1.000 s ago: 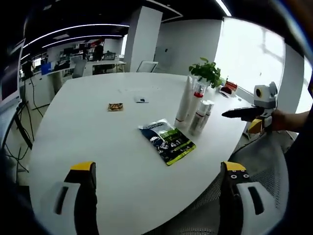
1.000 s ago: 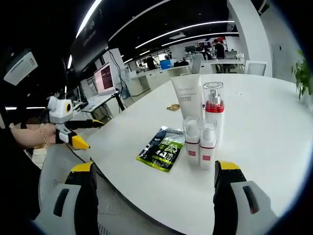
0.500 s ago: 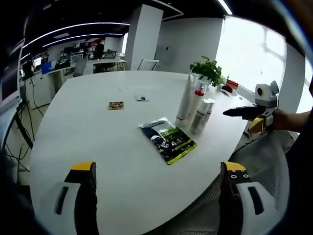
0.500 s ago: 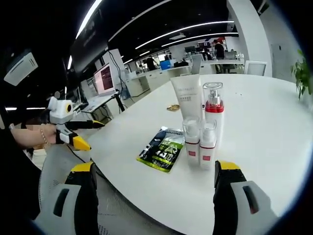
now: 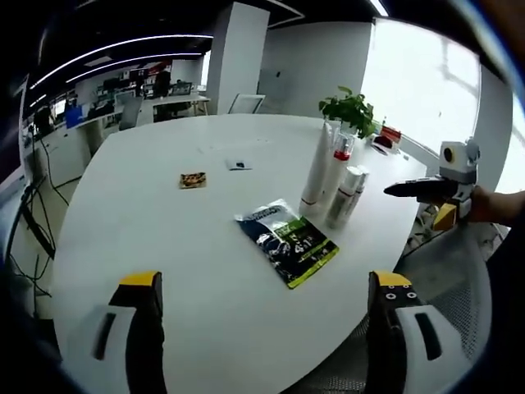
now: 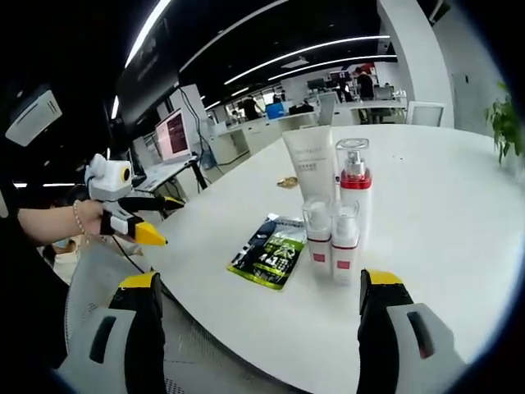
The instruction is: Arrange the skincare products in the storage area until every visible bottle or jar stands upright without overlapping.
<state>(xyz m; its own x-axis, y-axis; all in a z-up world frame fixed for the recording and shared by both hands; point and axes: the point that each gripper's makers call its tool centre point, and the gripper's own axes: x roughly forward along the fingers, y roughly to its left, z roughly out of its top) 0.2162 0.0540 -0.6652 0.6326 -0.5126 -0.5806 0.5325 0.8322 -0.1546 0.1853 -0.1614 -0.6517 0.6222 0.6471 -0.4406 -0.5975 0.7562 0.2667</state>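
Skincare bottles stand upright in a tight group on the round white table [image 6: 443, 205], and in the right gripper view I go from left to right for you. At the far left your hand [image 6: 90, 217] holds the left gripper [image 6: 156, 220], its yellow-tipped jaws pointing toward the table edge; in this view I cannot tell their gap. Next lies a flat glossy sachet [image 6: 271, 250], dark with green print, just beside the bottles. Then come the tall white tube [image 6: 310, 168], wide at the top and narrow at the foot, and the pump bottle [image 6: 354, 185] with clear head and red collar; in front of them two small white bottles [image 6: 332, 240] with red labels stand side by side, very close together. In the left gripper view the small brown packet [image 5: 193, 179] lies well apart from the group, the sachet [image 5: 289, 242] is in the middle, the bottles [image 5: 332, 176] stand behind it near a leafy green plant [image 5: 351, 108], and the right gripper [image 5: 410, 189] hovers at the table edge. Each view's own jaws rise wide apart, holding nothing.
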